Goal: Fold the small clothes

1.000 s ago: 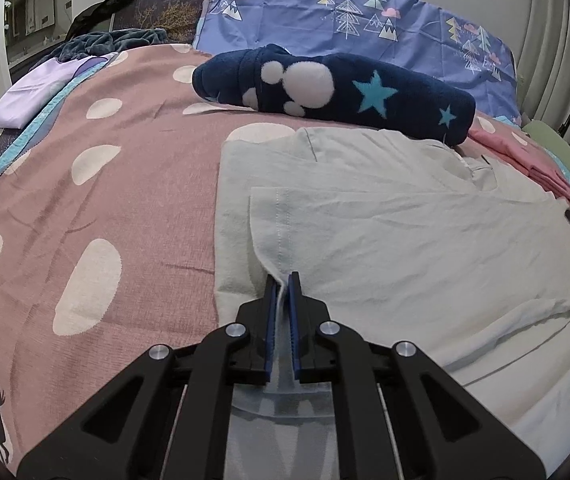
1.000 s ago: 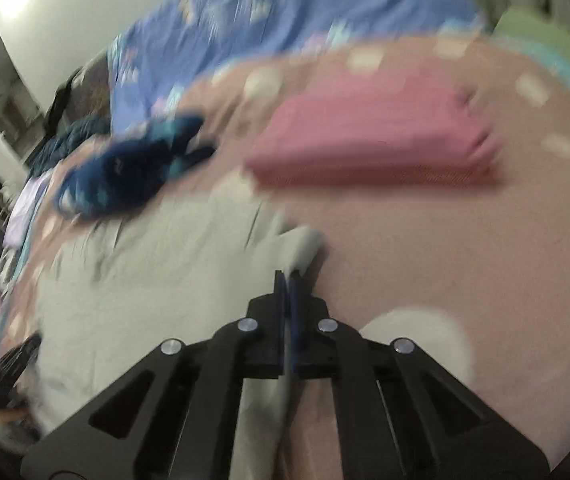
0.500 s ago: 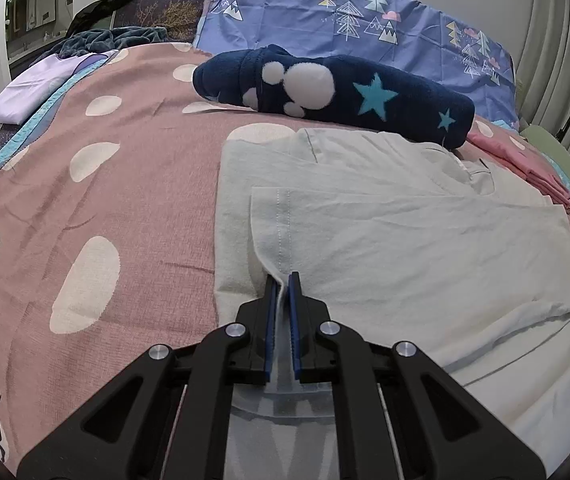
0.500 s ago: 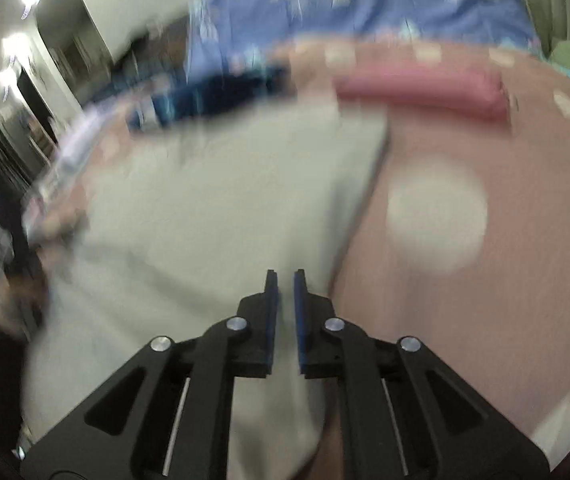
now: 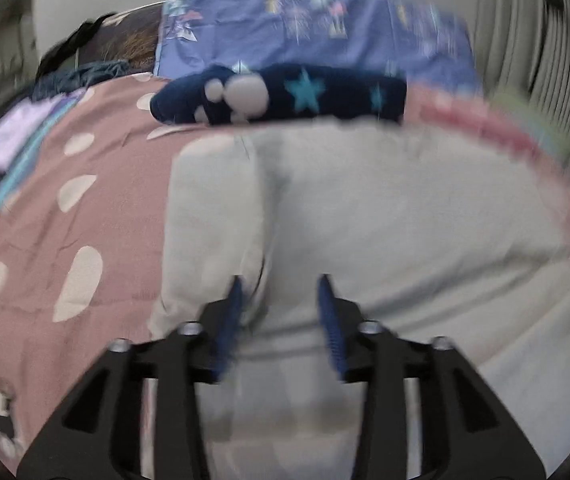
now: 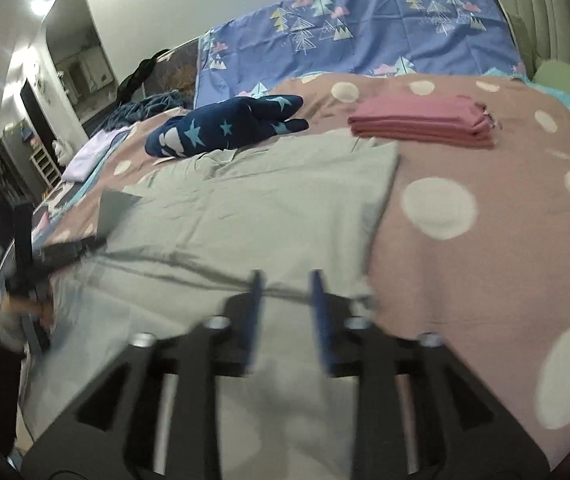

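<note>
Both claws are spread apart right now, nothing pinched in either one. The left gripper (image 5: 281, 292) sits low over the pale grey-green shirt (image 5: 385, 216), its blue pads wide apart with a fold edge of the cloth running up between them. That view is pretty blurry, so I can't say whether the pads actually touch the fabric.

The right gripper (image 6: 285, 284) is also open, parked over the near right part of the same shirt (image 6: 253, 200), close to its right-hand edge where it meets the pink spotted bedspread (image 6: 485, 272). A crease line runs across the cloth just in front of its tips.

The shirt lies spread out flat on the bed, partly folded over itself. Behind it there's a navy fleece thing with stars (image 6: 225, 126), touching or just beside the shirt's far edge. A folded pink stack (image 6: 421, 120) sits just beyond the shirt's far right corner. Blue tree-print bedding (image 6: 365, 36) is up at the head.
</note>
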The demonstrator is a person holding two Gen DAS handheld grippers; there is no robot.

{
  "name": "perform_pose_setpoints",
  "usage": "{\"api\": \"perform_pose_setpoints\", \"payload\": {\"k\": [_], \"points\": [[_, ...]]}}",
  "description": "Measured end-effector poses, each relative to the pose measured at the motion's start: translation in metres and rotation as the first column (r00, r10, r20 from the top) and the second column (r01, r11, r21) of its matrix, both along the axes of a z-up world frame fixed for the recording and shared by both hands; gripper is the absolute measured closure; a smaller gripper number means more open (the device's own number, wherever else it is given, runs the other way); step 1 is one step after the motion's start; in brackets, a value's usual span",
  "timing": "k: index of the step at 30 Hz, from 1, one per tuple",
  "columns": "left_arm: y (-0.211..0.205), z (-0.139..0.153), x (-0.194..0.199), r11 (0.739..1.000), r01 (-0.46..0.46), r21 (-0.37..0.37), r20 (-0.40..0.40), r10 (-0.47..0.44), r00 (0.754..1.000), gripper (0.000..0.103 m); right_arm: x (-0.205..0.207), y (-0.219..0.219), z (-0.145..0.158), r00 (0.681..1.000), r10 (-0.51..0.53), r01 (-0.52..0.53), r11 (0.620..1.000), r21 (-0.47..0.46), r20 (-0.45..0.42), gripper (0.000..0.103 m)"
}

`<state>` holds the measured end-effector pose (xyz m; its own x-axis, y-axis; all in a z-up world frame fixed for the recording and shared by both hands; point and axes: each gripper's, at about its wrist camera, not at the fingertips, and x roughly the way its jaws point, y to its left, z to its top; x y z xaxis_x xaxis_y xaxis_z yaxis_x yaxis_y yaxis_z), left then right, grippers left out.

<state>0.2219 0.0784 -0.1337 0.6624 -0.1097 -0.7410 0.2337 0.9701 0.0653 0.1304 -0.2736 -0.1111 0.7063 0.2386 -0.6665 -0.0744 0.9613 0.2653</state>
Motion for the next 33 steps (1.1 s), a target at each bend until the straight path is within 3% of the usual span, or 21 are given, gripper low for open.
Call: {"api": "perform_pose_setpoints", "payload": {"k": [1, 2, 4, 7, 11, 15, 19, 23, 25, 28, 30, 33], "points": [[-0.007, -0.004, -0.002, 0.998, 0.0, 0.057, 0.01, 0.0, 1.0, 0.055, 0.007, 0.005, -0.012, 0.999, -0.017, 0.016, 0.999, -0.03, -0.044, 0.06], [-0.01, -0.001, -0.004, 0.997, -0.007, 0.078, 0.022, 0.005, 1.0, 0.051, 0.013, 0.009, -0.03, 0.994, -0.034, 0.027, 0.998, -0.061, -0.109, 0.064], [-0.007, 0.005, -0.009, 0.994, -0.031, 0.108, 0.032, 0.028, 0.999, 0.043, 0.002, 0.007, -0.032, 0.996, -0.05, 0.046, 0.998, -0.052, -0.073, 0.065], [0.011, 0.016, -0.03, 0.989, -0.045, 0.138, 0.068, 0.036, 0.997, 0.038, -0.029, -0.01, -0.011, 0.995, -0.105, 0.105, 0.994, 0.026, 0.0, 0.051], [0.063, 0.021, -0.055, 0.984, -0.154, 0.087, 0.073, 0.148, 0.986, 0.034, -0.07, -0.033, 0.0, 0.997, -0.079, 0.079, 0.996, 0.037, 0.02, 0.051], [0.083, 0.027, -0.063, 0.981, -0.19, 0.043, 0.064, 0.187, 0.98, 0.034, -0.091, -0.046, -0.004, 0.992, -0.126, 0.126, 0.992, 0.009, -0.004, 0.05], [0.05, 0.038, -0.048, 0.992, -0.112, 0.064, 0.09, 0.106, 0.99, 0.034, -0.097, -0.038, -0.007, 0.993, -0.12, 0.12, 0.991, 0.053, -0.004, 0.05], [-0.001, 0.038, -0.018, 0.996, -0.016, 0.09, 0.077, 0.009, 0.997, 0.03, -0.096, -0.021, -0.017, 0.996, -0.085, 0.085, 0.996, 0.01, -0.008, 0.039], [-0.03, 0.034, -0.001, 0.992, 0.028, 0.123, 0.069, -0.037, 0.997, 0.027, -0.095, -0.013, -0.025, 0.997, -0.081, 0.08, 0.996, -0.03, -0.018, 0.037], [-0.067, 0.017, 0.02, 0.976, 0.082, 0.204, 0.018, -0.088, 0.996, 0.024, -0.092, -0.014, -0.031, 0.997, -0.066, 0.066, 0.998, -0.005, -0.034, 0.033], [-0.079, 0.002, 0.034, 0.936, 0.06, 0.345, 0.009, -0.068, 0.998, 0.023, -0.093, -0.017, -0.033, 0.998, -0.061, 0.062, 0.998, 0.021, -0.036, 0.032], [-0.061, 0.006, 0.046, 0.893, -0.021, 0.449, 0.075, -0.014, 0.997, 0.023, -0.093, -0.021, -0.035, 0.998, -0.056, 0.058, 0.997, 0.051, -0.038, 0.031]]}}
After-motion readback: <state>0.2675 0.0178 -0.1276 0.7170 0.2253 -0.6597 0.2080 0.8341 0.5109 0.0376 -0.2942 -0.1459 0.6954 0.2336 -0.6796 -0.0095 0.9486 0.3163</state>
